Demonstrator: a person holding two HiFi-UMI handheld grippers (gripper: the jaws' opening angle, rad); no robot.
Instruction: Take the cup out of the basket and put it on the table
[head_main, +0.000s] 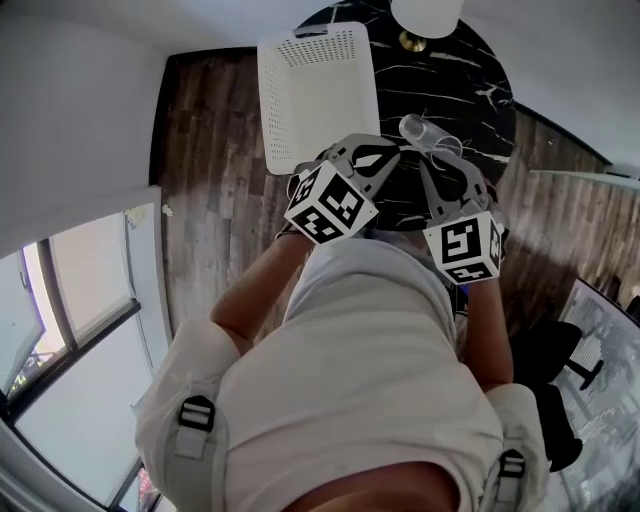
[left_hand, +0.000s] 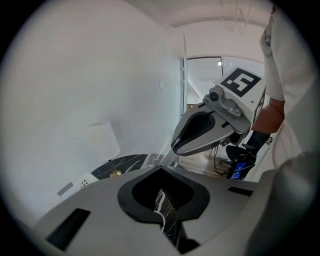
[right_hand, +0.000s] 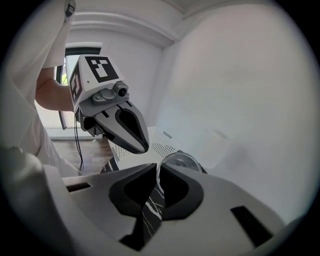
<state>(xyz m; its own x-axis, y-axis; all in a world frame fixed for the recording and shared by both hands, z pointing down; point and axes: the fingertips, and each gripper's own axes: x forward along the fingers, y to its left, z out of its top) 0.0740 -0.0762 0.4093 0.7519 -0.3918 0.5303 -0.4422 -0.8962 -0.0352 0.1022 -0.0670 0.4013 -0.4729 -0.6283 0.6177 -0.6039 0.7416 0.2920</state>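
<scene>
R hand-held gripper (right_hand: 156, 168) pinched shut on the rim of the cup (right_hand: 182, 160), which points fwd over the surface (head_main: 480, 80), basket (head_main: 315, 92) off left; L hand-held gripper (left_hand: 161, 169) closed, empty.

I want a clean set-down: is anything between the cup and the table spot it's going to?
Nothing visible. The right gripper pinches the cup by its rim over bare table. The basket lies to its left and the lamp stands at the far edge, both apart from it.
</scene>
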